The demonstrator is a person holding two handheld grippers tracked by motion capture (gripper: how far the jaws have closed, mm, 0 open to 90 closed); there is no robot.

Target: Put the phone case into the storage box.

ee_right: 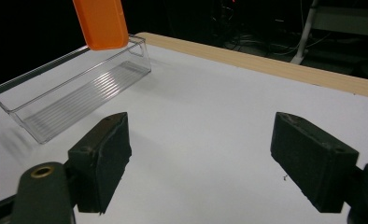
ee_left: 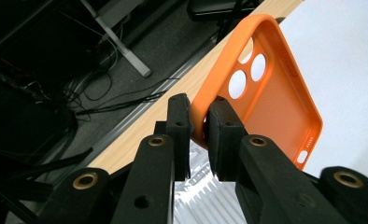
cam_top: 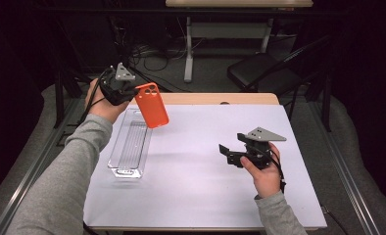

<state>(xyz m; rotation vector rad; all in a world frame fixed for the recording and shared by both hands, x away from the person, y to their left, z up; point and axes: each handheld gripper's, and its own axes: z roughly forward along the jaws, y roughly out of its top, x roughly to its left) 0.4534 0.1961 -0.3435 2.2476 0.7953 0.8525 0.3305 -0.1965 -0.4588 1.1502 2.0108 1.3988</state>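
Note:
An orange phone case [cam_top: 151, 104] hangs in the air over the far end of a clear plastic tray [cam_top: 130, 143] at the table's left. My left gripper [cam_top: 130, 91] is shut on the case's top corner near the camera holes. In the left gripper view the case [ee_left: 271, 102] is pinched by its rim between the two pads [ee_left: 225, 135], its open inside facing the camera. My right gripper [cam_top: 229, 154] stands open low over the white table at the right, with nothing between its jaws. In the right gripper view the case's lower end [ee_right: 101, 23] hangs above the tray [ee_right: 74, 95].
The white table surface [cam_top: 205, 147] has a wooden strip [cam_top: 220, 98] along its far edge. Beyond the table lie dark floor, cables, a desk leg [cam_top: 188, 49] and a black chair [cam_top: 264, 71].

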